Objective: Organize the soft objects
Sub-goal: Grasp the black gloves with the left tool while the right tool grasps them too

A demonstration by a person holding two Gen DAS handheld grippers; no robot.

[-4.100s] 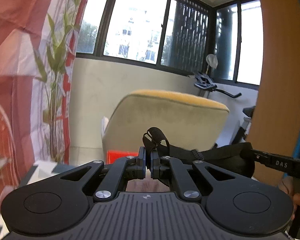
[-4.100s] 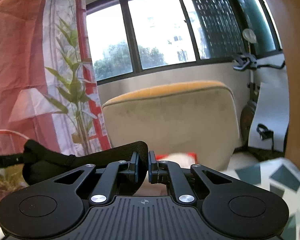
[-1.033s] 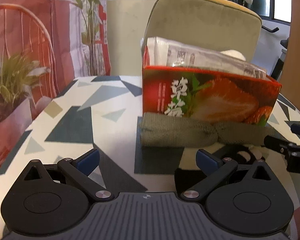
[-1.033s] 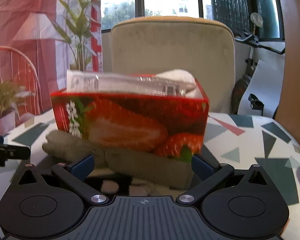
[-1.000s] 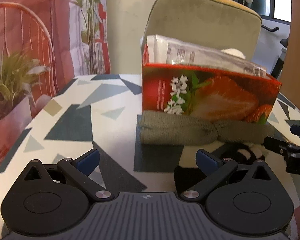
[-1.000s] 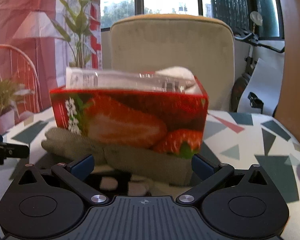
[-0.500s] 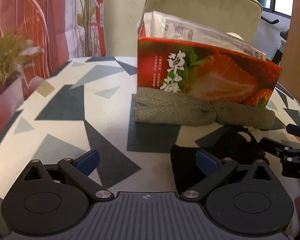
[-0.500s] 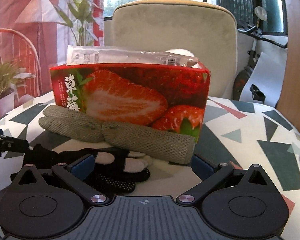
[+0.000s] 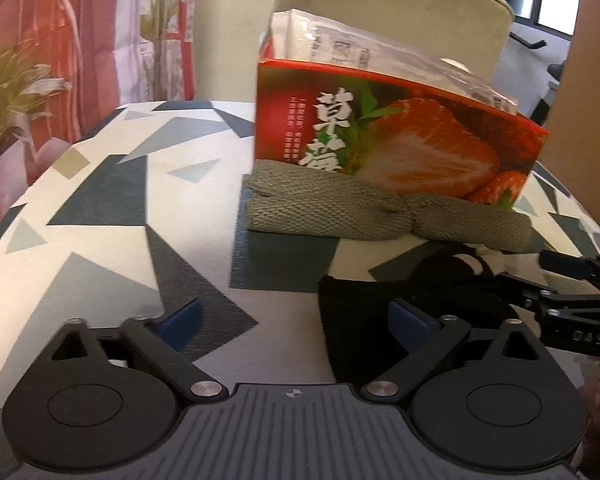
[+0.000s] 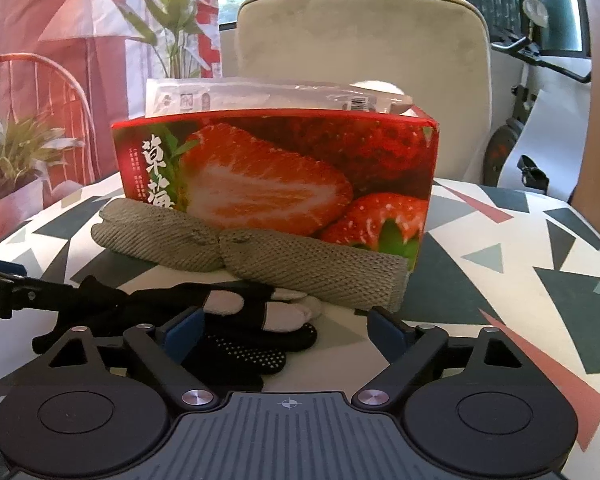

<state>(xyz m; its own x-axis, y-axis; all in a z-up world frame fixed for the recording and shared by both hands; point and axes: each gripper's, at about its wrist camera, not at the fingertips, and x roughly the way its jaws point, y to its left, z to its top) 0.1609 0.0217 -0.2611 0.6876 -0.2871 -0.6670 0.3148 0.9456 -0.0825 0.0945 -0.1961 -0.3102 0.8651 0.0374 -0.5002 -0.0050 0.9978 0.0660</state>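
A black soft item with white parts and dotted grip (image 10: 236,320) lies on the patterned table, also in the left wrist view (image 9: 380,320). A grey-green knit roll (image 10: 260,256) (image 9: 380,212) lies against a red strawberry box (image 10: 284,176) (image 9: 400,148) that holds a clear plastic packet (image 10: 260,96). My left gripper (image 9: 296,312) is open, its right finger over the black item's left part. My right gripper (image 10: 284,328) is open, its left finger over the black item. Each gripper shows in the other's view, the right (image 9: 572,288) and the left (image 10: 4,284).
The patterned table (image 9: 100,200) runs left and right of the box. A beige chair (image 10: 364,40) stands behind it. A potted plant (image 10: 12,152) and red wire chair (image 10: 40,80) are at far left, an exercise bike (image 10: 520,112) at far right.
About four seconds ago both grippers were shut on the black item, held up in the air. It now lies on the table, both grippers are open and have pulled back and lowered slightly.
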